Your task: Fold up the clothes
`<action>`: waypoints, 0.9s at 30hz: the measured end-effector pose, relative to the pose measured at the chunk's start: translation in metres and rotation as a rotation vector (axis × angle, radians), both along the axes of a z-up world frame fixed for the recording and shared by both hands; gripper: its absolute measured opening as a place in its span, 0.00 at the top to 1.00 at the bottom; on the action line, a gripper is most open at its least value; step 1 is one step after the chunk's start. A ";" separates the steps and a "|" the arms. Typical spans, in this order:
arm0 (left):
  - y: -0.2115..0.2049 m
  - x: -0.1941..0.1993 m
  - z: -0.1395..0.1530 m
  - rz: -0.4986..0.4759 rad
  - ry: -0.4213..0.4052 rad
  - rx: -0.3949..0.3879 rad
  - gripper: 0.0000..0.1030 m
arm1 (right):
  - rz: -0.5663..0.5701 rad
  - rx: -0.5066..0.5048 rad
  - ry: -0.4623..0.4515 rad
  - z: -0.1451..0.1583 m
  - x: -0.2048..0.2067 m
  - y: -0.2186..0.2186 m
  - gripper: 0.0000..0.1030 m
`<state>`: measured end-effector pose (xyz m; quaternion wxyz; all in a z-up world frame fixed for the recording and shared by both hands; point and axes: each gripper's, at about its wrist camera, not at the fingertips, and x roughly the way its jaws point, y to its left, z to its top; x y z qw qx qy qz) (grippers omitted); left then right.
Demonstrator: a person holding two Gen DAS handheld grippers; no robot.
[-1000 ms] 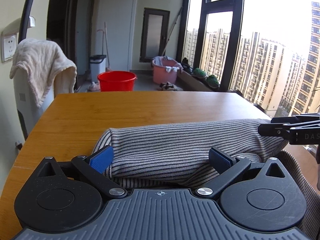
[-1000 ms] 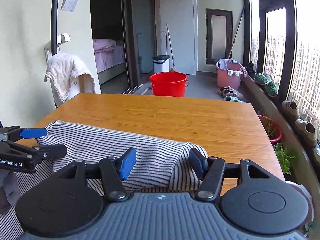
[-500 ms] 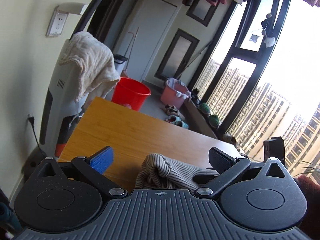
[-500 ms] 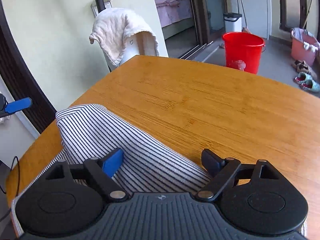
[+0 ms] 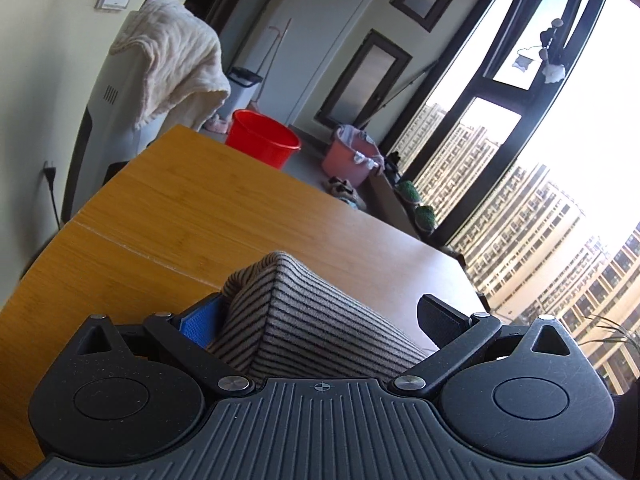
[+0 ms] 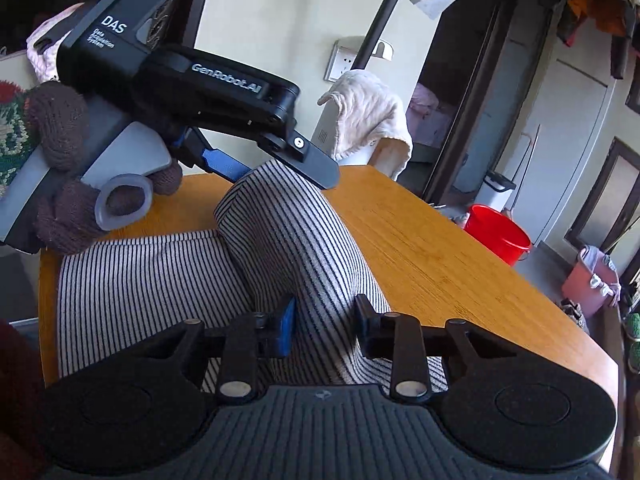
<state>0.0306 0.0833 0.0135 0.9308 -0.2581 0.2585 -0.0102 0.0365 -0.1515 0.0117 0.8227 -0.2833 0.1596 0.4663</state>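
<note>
Now — right tool (image 6: 324, 326) closing on striped garment (image 6: 280, 240) | left tool (image 5: 316, 320) released | far table (image 5: 240, 216) bare

A wooden table (image 6: 440, 256) filled mid-frame, and a striped garment (image 6: 132, 280) lay on its lower-left part, one fold raised.

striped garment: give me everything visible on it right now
The striped garment is a soft knit, pale with thin dark stripes. Part lies flat on the wooden table; a fold is lifted into a ridge between both grippers. The right gripper has fabric between its closing jaws. The left gripper has the fold's far end between its fingers, jaws wide in its own view.
</note>
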 end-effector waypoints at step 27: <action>0.001 -0.059 -0.004 -0.134 0.035 0.127 0.16 | -0.550 0.380 0.467 -0.011 0.017 -0.156 0.31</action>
